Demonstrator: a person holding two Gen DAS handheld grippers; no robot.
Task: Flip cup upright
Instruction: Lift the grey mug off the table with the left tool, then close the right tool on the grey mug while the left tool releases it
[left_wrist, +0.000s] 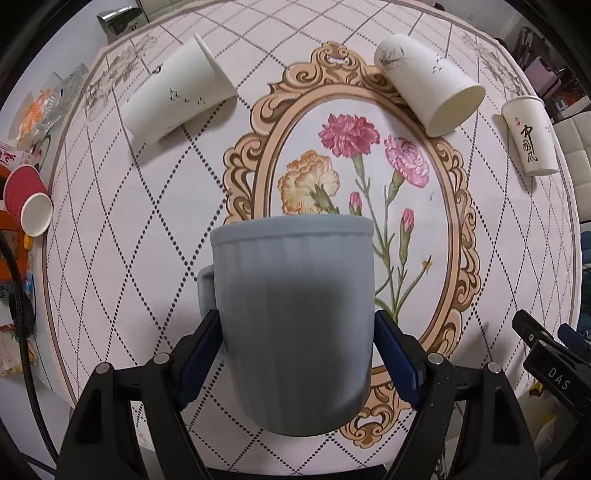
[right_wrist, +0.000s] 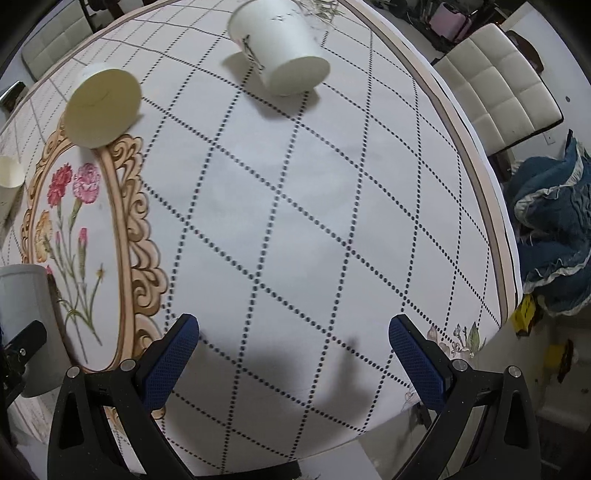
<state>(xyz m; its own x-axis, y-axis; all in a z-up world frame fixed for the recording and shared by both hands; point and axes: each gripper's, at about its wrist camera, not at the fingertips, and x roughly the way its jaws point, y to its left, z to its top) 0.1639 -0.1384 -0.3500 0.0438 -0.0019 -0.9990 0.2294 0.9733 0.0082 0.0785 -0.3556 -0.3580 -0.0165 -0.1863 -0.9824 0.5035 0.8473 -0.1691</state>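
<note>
Your left claw (left_wrist: 295, 350) is squeezed onto the grey cup (left_wrist: 293, 317), one blue pad on each side of it. The cup fills the low middle of the left view, with its handle poking out on the left, above the flower picture on the table (left_wrist: 122, 229). Your right claw (right_wrist: 293, 354) is wide open and holds nothing. From there, the grey cup shows at the left edge, well apart from that claw.

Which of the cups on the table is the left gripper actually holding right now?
The grey-blue ribbed mug with the side handle, clamped between the left gripper fingers. The white paper cups lie farther off, untouched.
</note>
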